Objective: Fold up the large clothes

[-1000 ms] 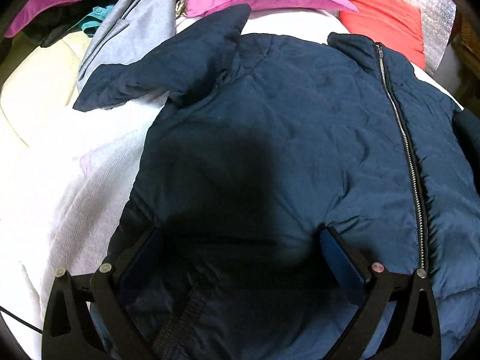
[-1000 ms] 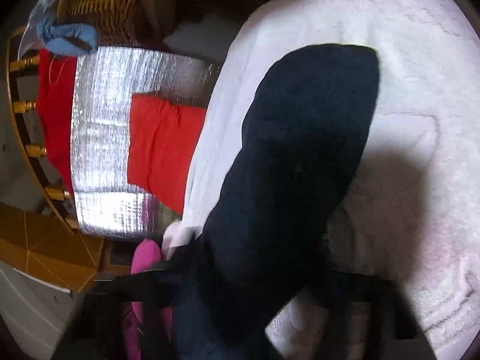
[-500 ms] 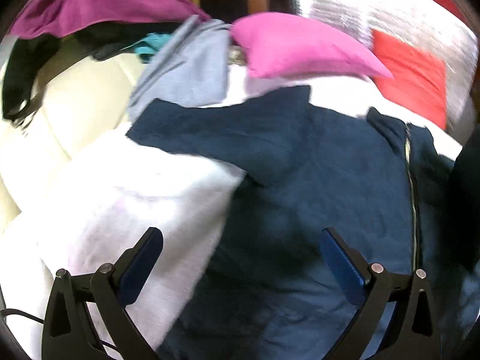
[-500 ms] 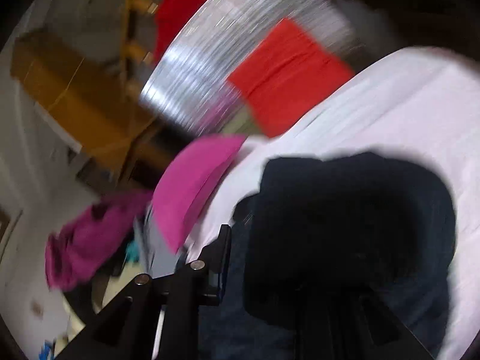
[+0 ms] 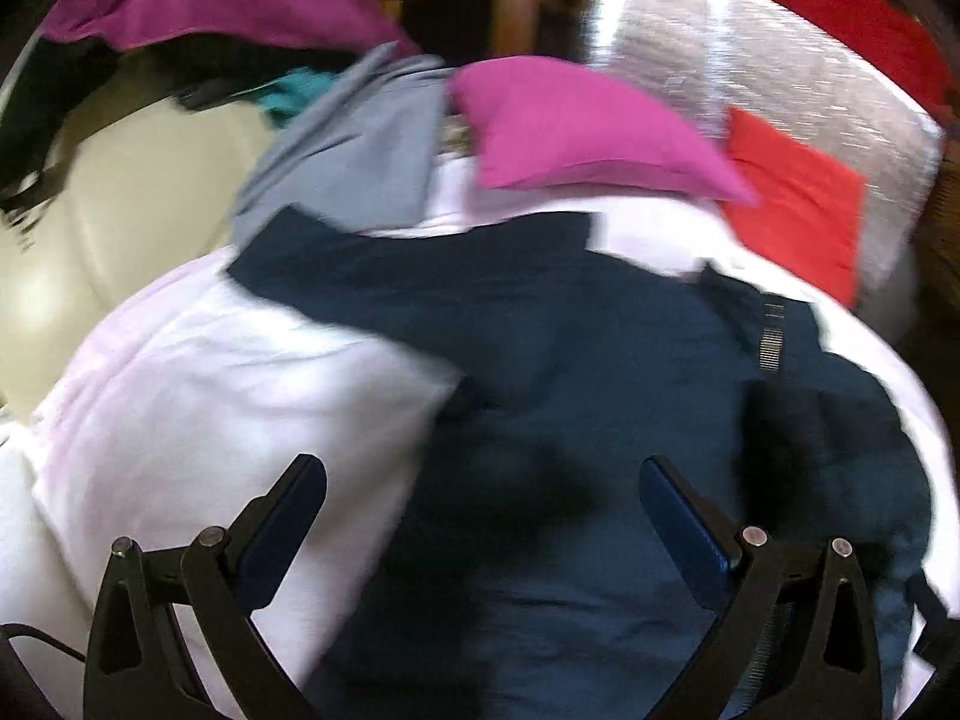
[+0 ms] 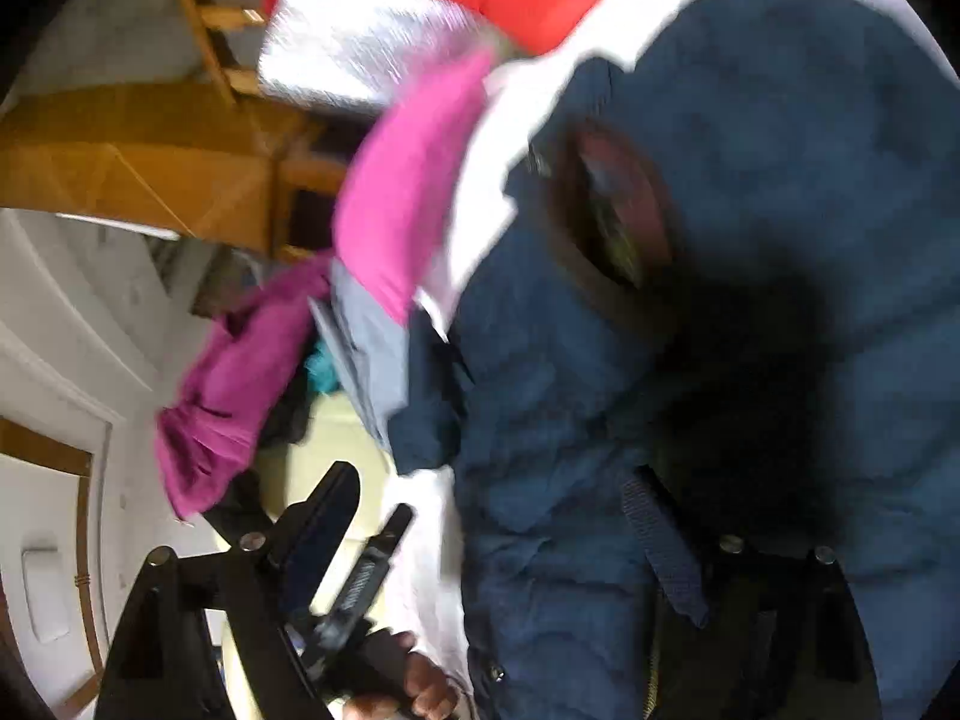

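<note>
A white blanket (image 5: pixel 198 372) covers the bed, and wooden furniture (image 6: pixel 138 162) stands in the upper left of the right wrist view. The navy padded jacket (image 5: pixel 570 396) lies spread on this blanket and fills the centre and lower right of the left wrist frame, with its zipper (image 5: pixel 771 336) at the right. The left gripper (image 5: pixel 480 483) stands wide above it at the bottom edge, with nothing between its fingers. The right gripper (image 6: pixel 498 516) is opening over the jacket, its pads not pressing the cloth. Behind the jacket lie a pink pillow (image 5: pixel 576 126), a red cushion (image 5: pixel 792 204), a grey garment (image 5: pixel 354 150) and a silver foil sheet (image 5: pixel 750 48).
</note>
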A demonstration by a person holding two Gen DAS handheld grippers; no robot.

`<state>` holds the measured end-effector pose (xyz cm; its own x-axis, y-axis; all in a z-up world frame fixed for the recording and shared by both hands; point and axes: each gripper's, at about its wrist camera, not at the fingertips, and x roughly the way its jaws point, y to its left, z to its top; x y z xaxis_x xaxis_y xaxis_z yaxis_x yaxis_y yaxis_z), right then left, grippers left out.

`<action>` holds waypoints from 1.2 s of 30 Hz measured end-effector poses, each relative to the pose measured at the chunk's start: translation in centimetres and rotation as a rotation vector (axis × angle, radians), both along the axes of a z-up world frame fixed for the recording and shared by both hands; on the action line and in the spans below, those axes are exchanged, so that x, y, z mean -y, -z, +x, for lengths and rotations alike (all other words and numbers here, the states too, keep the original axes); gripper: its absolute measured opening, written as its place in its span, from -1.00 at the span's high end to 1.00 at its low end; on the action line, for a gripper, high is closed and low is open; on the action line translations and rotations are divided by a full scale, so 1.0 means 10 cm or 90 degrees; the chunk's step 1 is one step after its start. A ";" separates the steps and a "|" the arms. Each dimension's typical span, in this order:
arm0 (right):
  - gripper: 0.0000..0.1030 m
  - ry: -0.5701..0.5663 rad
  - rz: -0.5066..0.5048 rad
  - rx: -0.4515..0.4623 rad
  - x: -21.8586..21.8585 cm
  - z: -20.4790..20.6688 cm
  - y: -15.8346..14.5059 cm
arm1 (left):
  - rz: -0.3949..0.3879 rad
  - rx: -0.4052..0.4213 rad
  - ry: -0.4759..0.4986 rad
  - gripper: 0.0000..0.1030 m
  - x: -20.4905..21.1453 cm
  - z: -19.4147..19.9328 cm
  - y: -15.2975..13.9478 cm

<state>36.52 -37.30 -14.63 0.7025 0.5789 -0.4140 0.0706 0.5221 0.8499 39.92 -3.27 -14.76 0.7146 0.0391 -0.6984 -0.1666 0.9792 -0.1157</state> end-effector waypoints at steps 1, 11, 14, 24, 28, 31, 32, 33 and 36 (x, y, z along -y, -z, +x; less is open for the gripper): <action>-0.78 0.041 -0.034 0.008 0.16 -0.11 -0.08 | -0.001 0.012 0.024 -1.00 0.09 0.01 -0.02; -0.50 0.249 -0.181 -0.078 1.19 -0.12 0.25 | 0.015 0.039 0.277 -1.00 1.31 0.05 -0.05; -0.33 0.244 -0.173 -0.108 1.36 -0.01 0.46 | 0.014 0.035 0.288 -1.00 1.54 0.15 -0.03; -0.31 0.223 -0.260 -0.127 1.31 0.11 0.57 | 0.039 0.014 0.302 -0.46 1.94 0.38 0.24; -0.31 0.209 -0.293 -0.126 1.26 0.12 0.59 | 0.024 0.001 0.312 0.22 1.89 0.45 0.25; -0.26 0.205 -0.303 -0.127 1.28 0.09 0.59 | 0.013 0.004 0.301 0.39 1.74 0.48 0.15; -0.25 0.205 -0.304 -0.128 1.29 0.07 0.59 | 0.005 0.006 0.296 0.41 1.66 0.49 0.11; -0.24 0.205 -0.304 -0.126 1.29 0.06 0.60 | -0.005 0.008 0.290 0.44 1.56 0.51 0.06; -0.24 0.204 -0.303 -0.126 1.29 0.05 0.60 | -0.030 0.011 0.272 0.45 1.27 0.56 -0.04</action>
<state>36.99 -50.22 -20.64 0.6948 0.0710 -0.7157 0.4197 0.7681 0.4836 45.52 -16.00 -14.36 0.6709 -0.2941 -0.6807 0.2548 0.9535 -0.1607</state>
